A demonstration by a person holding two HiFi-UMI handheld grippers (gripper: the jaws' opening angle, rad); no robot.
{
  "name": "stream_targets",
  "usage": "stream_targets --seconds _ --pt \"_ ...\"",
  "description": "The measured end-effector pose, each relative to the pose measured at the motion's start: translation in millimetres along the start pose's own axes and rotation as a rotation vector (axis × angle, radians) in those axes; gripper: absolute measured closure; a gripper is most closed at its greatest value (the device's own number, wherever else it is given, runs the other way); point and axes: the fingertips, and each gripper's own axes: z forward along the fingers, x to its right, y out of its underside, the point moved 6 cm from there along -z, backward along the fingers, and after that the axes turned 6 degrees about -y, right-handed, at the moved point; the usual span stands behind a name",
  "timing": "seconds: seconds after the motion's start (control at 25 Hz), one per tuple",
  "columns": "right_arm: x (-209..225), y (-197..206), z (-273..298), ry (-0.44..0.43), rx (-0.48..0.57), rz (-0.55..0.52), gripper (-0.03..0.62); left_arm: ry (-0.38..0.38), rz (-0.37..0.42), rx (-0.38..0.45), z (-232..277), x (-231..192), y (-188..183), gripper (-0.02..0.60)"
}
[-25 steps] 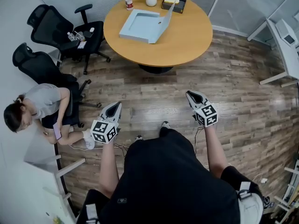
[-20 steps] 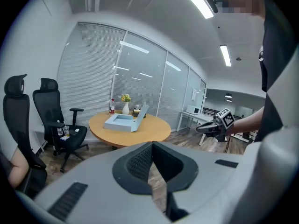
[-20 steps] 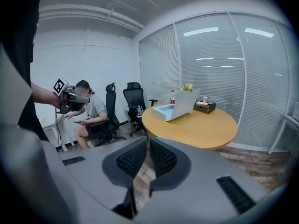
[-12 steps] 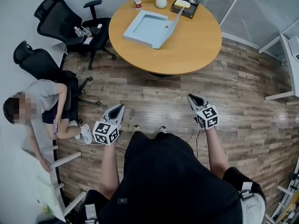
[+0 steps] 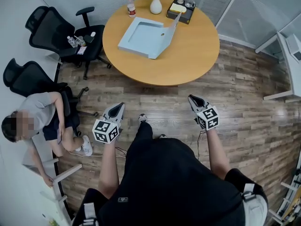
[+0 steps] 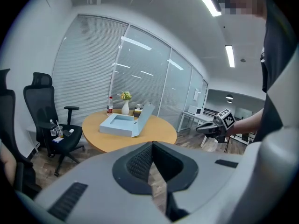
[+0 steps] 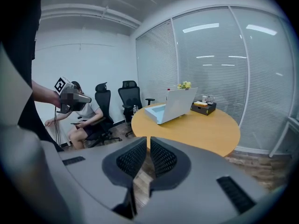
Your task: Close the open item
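Head view, pale blue box (image 5: 141,37), lid (image 5: 170,26) raised

Your table (image 5: 193,51) has a smooth, matt, wood-tone top. The pale blue box (image 5: 141,34) looks like matt card. The floor (image 5: 244,102) is grainy wood plank with a low sheen. The white vase (image 5: 155,6) is glossy. Your left gripper (image 6: 152,146) has a matt grey plastic shell and black ribbed pads (image 6: 139,162).

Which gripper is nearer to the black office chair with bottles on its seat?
Left. The left gripper is short of the chair on its side; the right gripper is farther over to the right.
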Motion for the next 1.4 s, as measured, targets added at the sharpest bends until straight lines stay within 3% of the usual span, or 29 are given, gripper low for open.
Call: stream_targets --seconds 0.36,0.72,1.04,1.4 --pt "34.9 -22.9 33.0 0.183 -0.059 0.096 0.574 0.137 0.028 -0.001 83.2 -69.8 -57.1 0.575" --pt "37.2 -51.0 83.8 0.275 -0.054 0.114 0.574 0.227 0.058 -0.031 138.3 -141.5 -84.8 0.575" --pt "82.8 -79.4 106.5 0.326 -0.015 0.124 0.574 0.206 0.024 -0.044 158.5 -173.4 -85.2 0.575" --pt "174.0 -116.8 157.1 0.277 0.065 0.106 0.574 0.134 -0.018 -0.08 190.1 -186.6 -90.5 0.575"
